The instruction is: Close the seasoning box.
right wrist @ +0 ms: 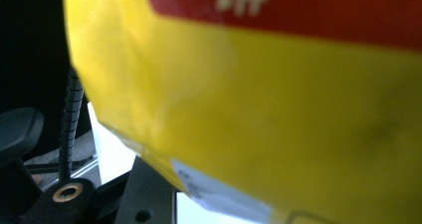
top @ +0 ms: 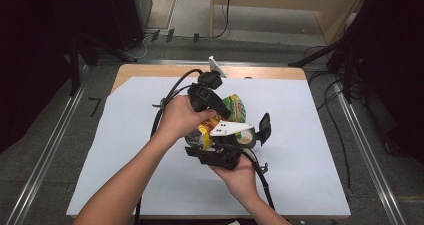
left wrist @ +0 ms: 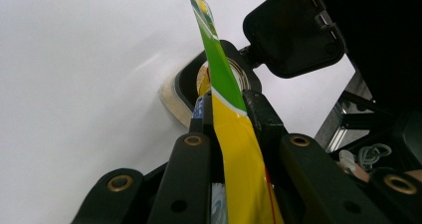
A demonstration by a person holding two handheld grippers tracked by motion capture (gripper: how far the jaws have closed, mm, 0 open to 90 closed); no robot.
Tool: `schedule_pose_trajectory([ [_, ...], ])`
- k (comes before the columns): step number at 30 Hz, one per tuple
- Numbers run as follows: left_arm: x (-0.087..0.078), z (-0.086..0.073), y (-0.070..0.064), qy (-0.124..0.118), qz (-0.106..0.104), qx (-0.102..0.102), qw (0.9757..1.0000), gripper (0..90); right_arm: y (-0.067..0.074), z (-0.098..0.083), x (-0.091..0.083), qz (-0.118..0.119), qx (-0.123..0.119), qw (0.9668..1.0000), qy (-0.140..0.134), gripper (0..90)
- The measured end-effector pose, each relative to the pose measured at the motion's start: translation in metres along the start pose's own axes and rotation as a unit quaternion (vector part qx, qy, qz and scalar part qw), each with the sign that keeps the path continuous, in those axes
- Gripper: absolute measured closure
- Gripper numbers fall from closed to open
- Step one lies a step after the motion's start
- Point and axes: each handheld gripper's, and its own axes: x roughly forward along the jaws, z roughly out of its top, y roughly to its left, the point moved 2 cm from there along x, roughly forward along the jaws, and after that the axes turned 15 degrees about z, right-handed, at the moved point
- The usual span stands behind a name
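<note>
A yellow and green snack bag [top: 235, 107] is held up over the middle of the white sheet. My left gripper [top: 225, 112] comes in from the left and is shut on it; in the left gripper view the bag [left wrist: 234, 149] runs edge-on between the two black jaws of my left gripper [left wrist: 229, 107], which pinch it. My right gripper [top: 252, 132] comes up from below, its jaws apart around a beige ring-shaped roll [top: 245, 138]. Whether they press on it is unclear. In the right gripper view the bag's yellow face [right wrist: 249, 109] hangs close in front of the lens.
A white sheet [top: 310, 135] covers the wooden table. Metal rails run along both sides, with dark stands and cables beyond them. Cables trail from both grippers towards the near edge.
</note>
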Motion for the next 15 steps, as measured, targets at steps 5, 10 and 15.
schedule_pose_trajectory([
  [5, 0.0001, 0.002, -0.0018, 0.003, 0.005, 0.002, 1.0, 81.6, -0.0005, 0.0006, -0.0012, 0.002, 0.004, 1.0, -0.004, 63.7],
  [10, 0.0004, 0.0022, -0.0021, 0.003, 0.005, 0.002, 1.0, 81.5, -0.0006, 0.0005, -0.0013, 0.001, 0.006, 1.0, -0.005, 63.7],
  [15, 0.0003, 0.002, -0.003, 0.003, 0.008, 0.005, 1.0, 81.5, -0.0004, 0.0001, -0.0012, 0.0, 0.005, 1.0, -0.005, 63.7],
])
